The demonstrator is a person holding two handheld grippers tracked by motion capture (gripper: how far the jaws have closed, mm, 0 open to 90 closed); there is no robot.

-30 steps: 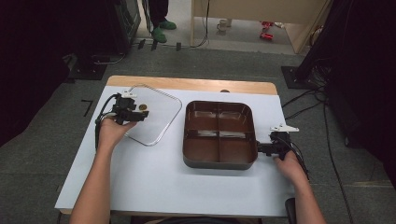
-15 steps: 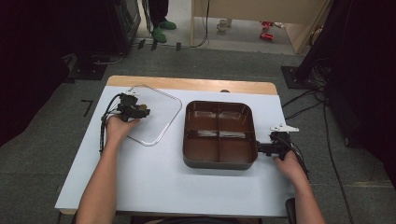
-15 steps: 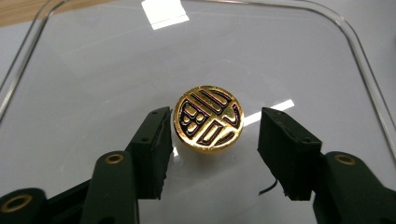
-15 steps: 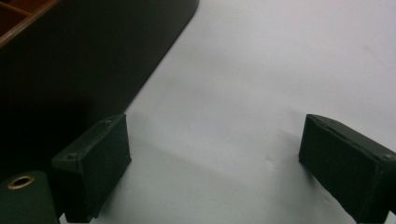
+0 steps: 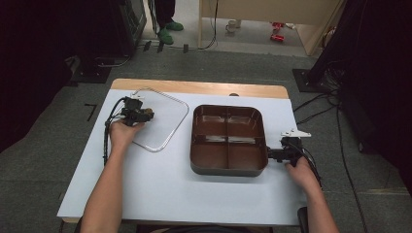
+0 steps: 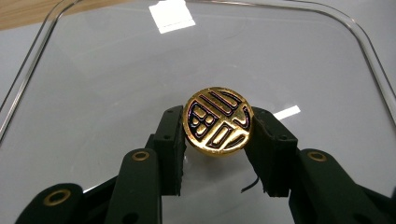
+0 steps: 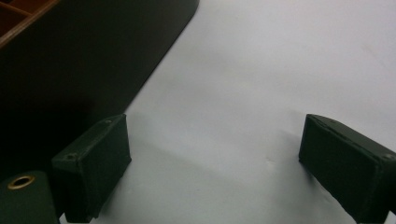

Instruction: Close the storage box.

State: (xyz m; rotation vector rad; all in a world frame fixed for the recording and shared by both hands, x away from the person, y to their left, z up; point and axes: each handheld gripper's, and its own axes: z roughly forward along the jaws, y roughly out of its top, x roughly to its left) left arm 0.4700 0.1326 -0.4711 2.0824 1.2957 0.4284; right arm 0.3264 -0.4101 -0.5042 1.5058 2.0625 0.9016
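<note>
A clear, rounded-square lid (image 5: 165,127) lies flat on the white table at the left, with a round gold knob (image 6: 218,112) at its middle. My left gripper (image 6: 218,122) has just been closing, and its pads now press on both sides of that knob (image 5: 147,115). From above, the left gripper (image 5: 142,115) sits over the lid's near-left part. A brown four-compartment tray (image 5: 228,168) stands to the right with nothing inside. My right gripper (image 5: 272,155) rests at the tray's right wall (image 7: 70,60). Its jaws (image 7: 215,126) stand open over bare table.
The table (image 5: 160,194) has a wooden strip (image 5: 199,88) along its far edge. Free white surface lies in front of the lid and tray. Cables trail from both grippers. Dark equipment, floor cables and a standing person's green shoes (image 5: 165,34) are beyond the table.
My left gripper has shifted a little to the right over the lid and settled at the knob. The right gripper and the tray have stayed put.
</note>
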